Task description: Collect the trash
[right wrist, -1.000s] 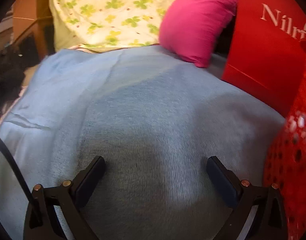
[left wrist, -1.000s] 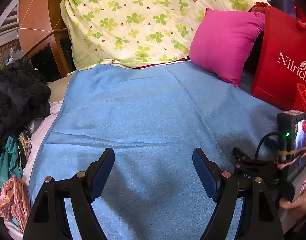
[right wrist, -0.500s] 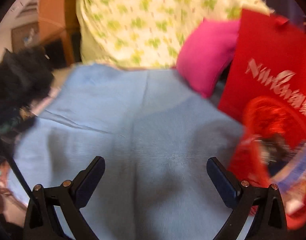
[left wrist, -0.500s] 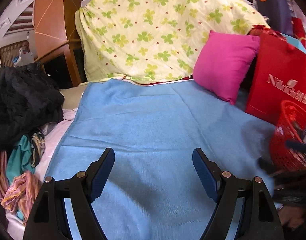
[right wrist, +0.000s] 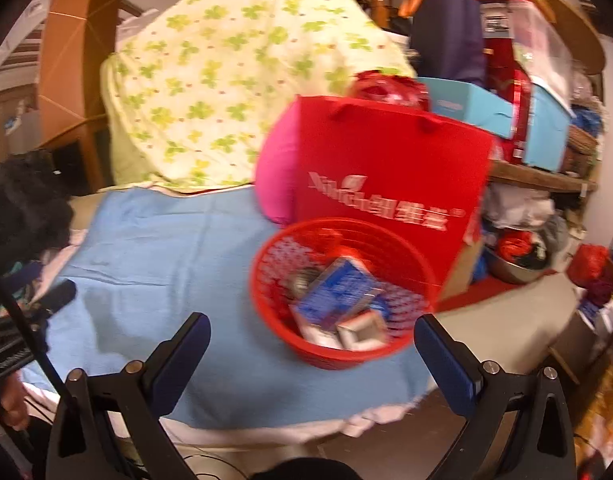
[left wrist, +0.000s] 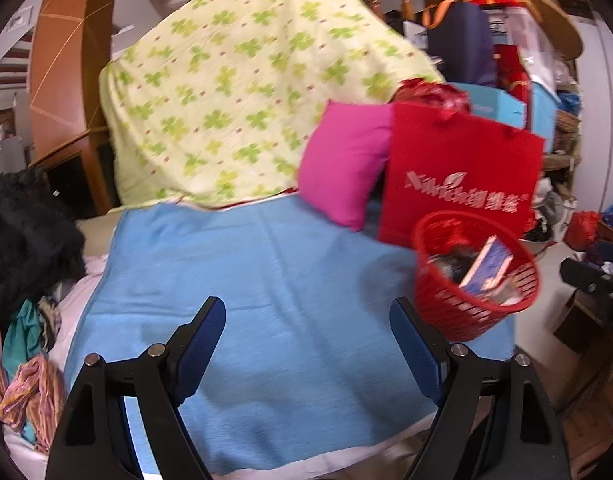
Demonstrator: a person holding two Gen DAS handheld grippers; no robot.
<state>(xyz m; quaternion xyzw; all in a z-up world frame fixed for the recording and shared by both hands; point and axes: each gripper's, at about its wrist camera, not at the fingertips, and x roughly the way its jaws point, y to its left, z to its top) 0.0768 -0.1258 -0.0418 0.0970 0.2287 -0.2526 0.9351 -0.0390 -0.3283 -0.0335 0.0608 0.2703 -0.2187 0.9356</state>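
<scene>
Cluttered bedroom surroundings filled both views: a bed covered by a light blue blanket (left wrist: 274, 292), with a pale yellow sheet printed with green clovers (left wrist: 242, 92) draped high at its far end. A bright pink square cushion (left wrist: 342, 168) leaned beside a tall red paper shopping bag with white lettering (left wrist: 458, 176). In front of that bag, near the blanket's right edge, stood the round red plastic mesh basket (left wrist: 478, 304), which held the collected trash: a blue and white carton (right wrist: 338, 292) and other blurred pieces I could not identify.

The left hand-held gripper (left wrist: 306, 344) hung above the bare blanket, its jaws opening wide with nothing between them. The right hand-held gripper (right wrist: 310, 352) also stood wide and empty, just short of the basket.

Only the left wrist view showed a heap of dark clothing (left wrist: 22, 240) and striped fabrics spilling over the bed's left side in any detail, and it saw the basket from the side, at its right. Only the right wrist view looked down into the basket, showing a small open white box (right wrist: 362, 330) next to the carton. It also caught a metal bowl (right wrist: 514, 268) on the floor beyond the bag, and part of the other gripper's black body with a person's hand (right wrist: 12, 404) at its left edge.
</scene>
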